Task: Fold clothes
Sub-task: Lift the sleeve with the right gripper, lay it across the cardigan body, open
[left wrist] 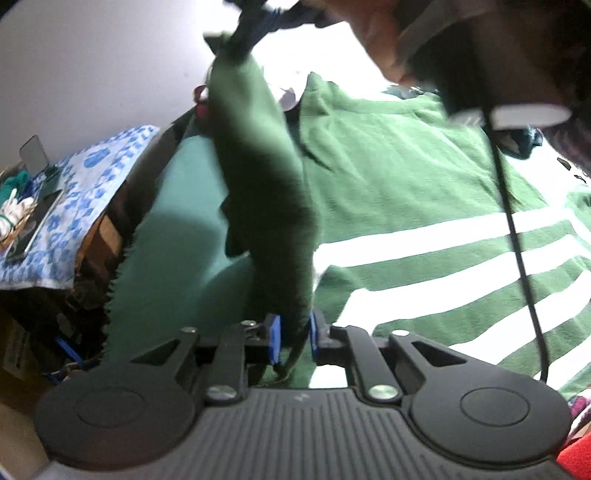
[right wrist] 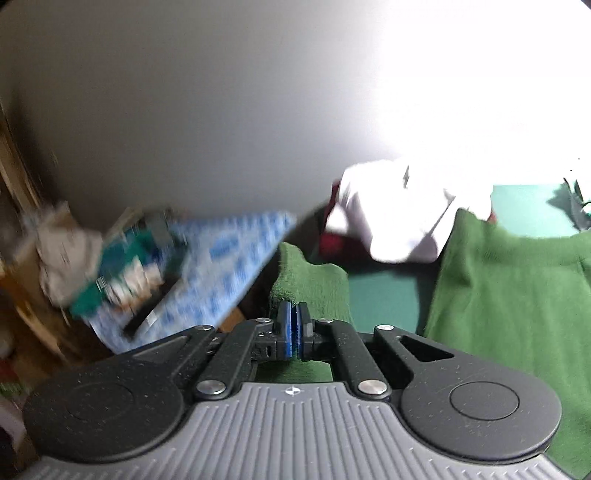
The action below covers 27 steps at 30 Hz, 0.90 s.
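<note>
left gripper (left wrist: 293, 338): clamped on a bunched strip of the green shirt (left wrist: 406, 177); fabric runs between the blue pads (left wrist: 274, 338) and rises straight ahead of it, up toward the top of the left wrist view.
right gripper (right wrist: 294, 334): pads pressed together on a shirt edge; a folded green flap (right wrist: 310, 284) sits just ahead of the tips.
shirt: green, white stripes (left wrist: 443, 236) to the right of the left gripper; body spread flat on the teal surface (left wrist: 177, 229), collar end farther ahead. In the right wrist view the main body lies to the right of the gripper.
teal surface: under the shirt, bare patch ahead-left of the left gripper.
white garment (right wrist: 402, 214): ahead-right of the right gripper, touching the shirt's far edge.
patterned blue cloth (left wrist: 85, 192): well left of both grippers, covering a side stand with clutter on it; blurred in the right wrist view.
cable (left wrist: 517, 240): dark, hangs across the stripes right of the left gripper.
hand (left wrist: 373, 33): top of the left wrist view, detail unclear.
</note>
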### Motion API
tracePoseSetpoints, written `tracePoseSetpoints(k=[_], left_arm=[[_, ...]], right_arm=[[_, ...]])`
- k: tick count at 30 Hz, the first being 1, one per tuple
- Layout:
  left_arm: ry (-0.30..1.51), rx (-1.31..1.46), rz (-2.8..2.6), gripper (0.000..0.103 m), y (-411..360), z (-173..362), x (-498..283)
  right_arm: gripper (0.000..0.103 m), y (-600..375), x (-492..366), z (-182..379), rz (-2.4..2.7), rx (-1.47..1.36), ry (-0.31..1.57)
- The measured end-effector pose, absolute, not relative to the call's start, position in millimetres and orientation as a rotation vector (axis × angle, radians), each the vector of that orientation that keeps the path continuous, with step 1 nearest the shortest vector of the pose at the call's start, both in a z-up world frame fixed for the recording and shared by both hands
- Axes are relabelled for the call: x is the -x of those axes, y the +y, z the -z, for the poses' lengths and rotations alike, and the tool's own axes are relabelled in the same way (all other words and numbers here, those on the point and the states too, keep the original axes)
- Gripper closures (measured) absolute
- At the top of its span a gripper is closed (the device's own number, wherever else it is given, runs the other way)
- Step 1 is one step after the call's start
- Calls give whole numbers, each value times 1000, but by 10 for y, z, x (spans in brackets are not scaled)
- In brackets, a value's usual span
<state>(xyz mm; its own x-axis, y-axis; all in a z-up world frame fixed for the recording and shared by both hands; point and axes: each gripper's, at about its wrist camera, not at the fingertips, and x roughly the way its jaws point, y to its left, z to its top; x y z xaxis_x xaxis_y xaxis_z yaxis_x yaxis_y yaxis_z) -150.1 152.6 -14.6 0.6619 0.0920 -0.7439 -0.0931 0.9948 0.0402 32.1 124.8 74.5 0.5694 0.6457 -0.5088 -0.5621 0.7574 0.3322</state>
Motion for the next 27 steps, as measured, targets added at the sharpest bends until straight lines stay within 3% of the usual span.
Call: tracePoseSetpoints(k=[5,10,27], left_arm=[[846,-12,-96,92,1375,143,1478],[852,-25,-87,77,1224,141,1454],[881,-71,-131,69,938,175,1370]], right_arm=[[102,751,-369,-946,-685,-230,606],[102,253,-374,-1081,-686,-320,565],[102,-1114,-220,-1156,-643,-467,438]])
